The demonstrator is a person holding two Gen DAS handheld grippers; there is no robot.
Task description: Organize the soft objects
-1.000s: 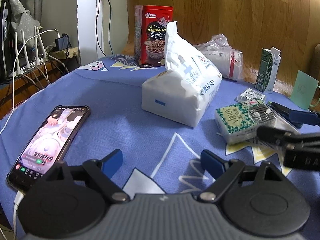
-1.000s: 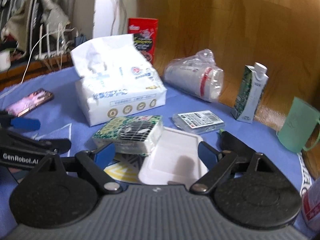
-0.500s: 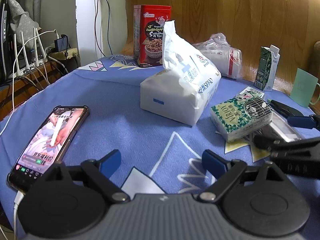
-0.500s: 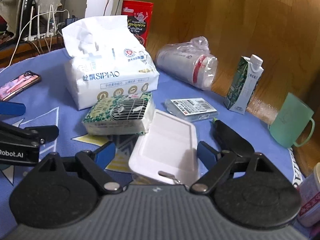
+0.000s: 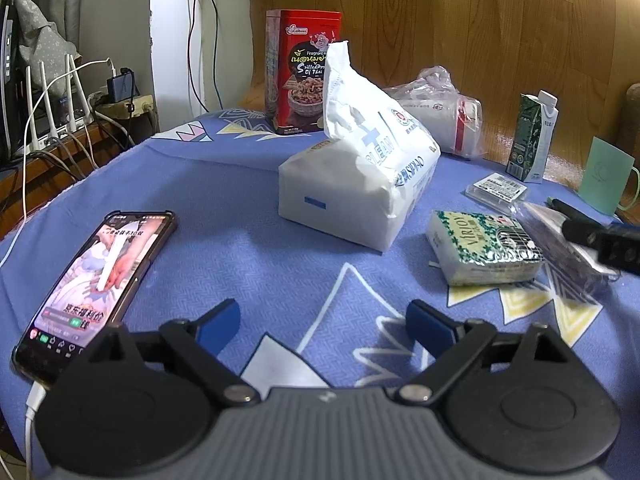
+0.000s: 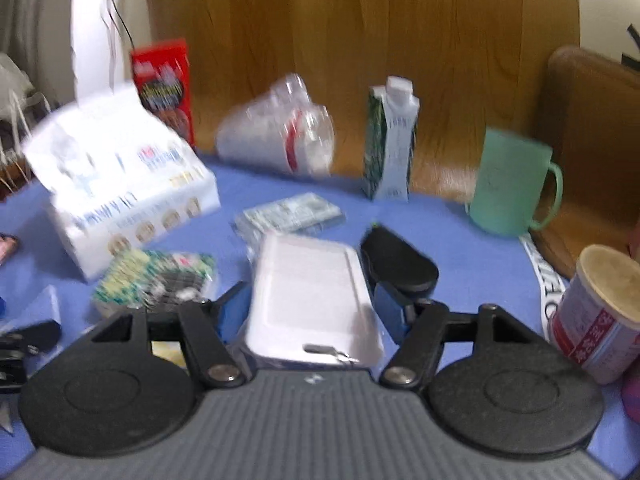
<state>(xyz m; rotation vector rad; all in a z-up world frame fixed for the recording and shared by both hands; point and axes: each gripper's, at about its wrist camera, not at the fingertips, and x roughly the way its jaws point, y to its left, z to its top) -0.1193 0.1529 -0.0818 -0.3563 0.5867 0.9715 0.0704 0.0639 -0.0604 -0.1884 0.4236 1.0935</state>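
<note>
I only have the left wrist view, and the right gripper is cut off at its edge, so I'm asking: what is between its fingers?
Observer: A flat white pack lies between the fingers of the right gripper, and its jaws are closing around it.
Operator: Are the pads pressing on it?
Observer: Blur hides any contact, but the pack fills nearly the whole gap between the blue pads.
Operator: Is there anything further right that I should avoid?
Observer: A paper tub with a red label stands there, apart from the pack.
</note>
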